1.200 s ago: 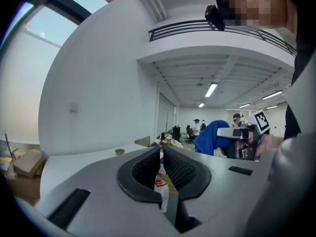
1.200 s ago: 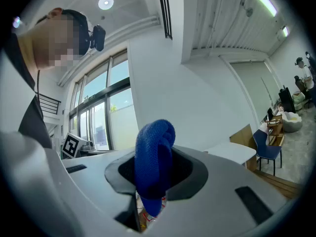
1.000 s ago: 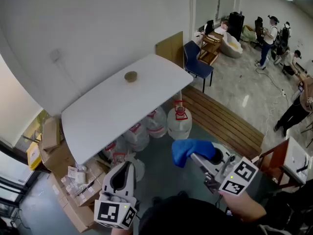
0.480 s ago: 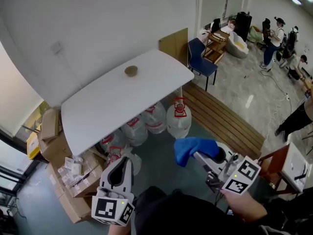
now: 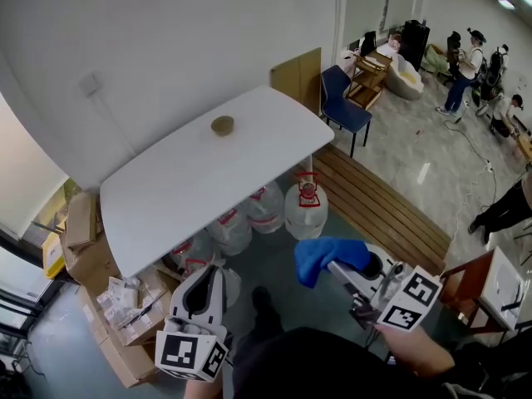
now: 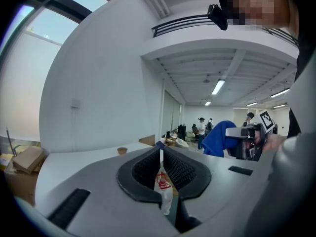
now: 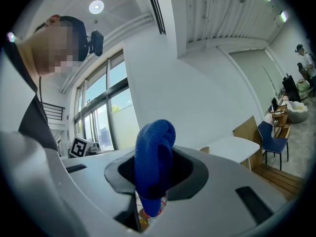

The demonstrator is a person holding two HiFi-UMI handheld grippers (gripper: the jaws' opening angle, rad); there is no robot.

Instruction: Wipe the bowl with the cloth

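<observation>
A small brown bowl [image 5: 222, 125] stands on the far part of the white table [image 5: 191, 185], well ahead of both grippers. The left gripper view shows the bowl [image 6: 122, 150] small and distant. My left gripper [image 5: 208, 285] hangs low at the left, short of the table's near edge, jaws shut with nothing between them. My right gripper [image 5: 339, 266] at the lower right is shut on a blue cloth [image 5: 326, 254], which bunches up over the jaws [image 7: 154, 157]. The cloth [image 6: 217, 138] also shows at the right of the left gripper view.
Several water jugs [image 5: 306, 208] stand under the table. Cardboard boxes [image 5: 87, 252] are piled at the left. A slatted wooden platform [image 5: 378, 206] runs to the right, with a blue chair [image 5: 342, 102] and a wooden board [image 5: 293, 77] beyond. People [image 5: 464, 71] stand far off.
The view has shifted slightly and a foot now shows below between the grippers. Both grippers keep their places, the right one still shut on the cloth.
</observation>
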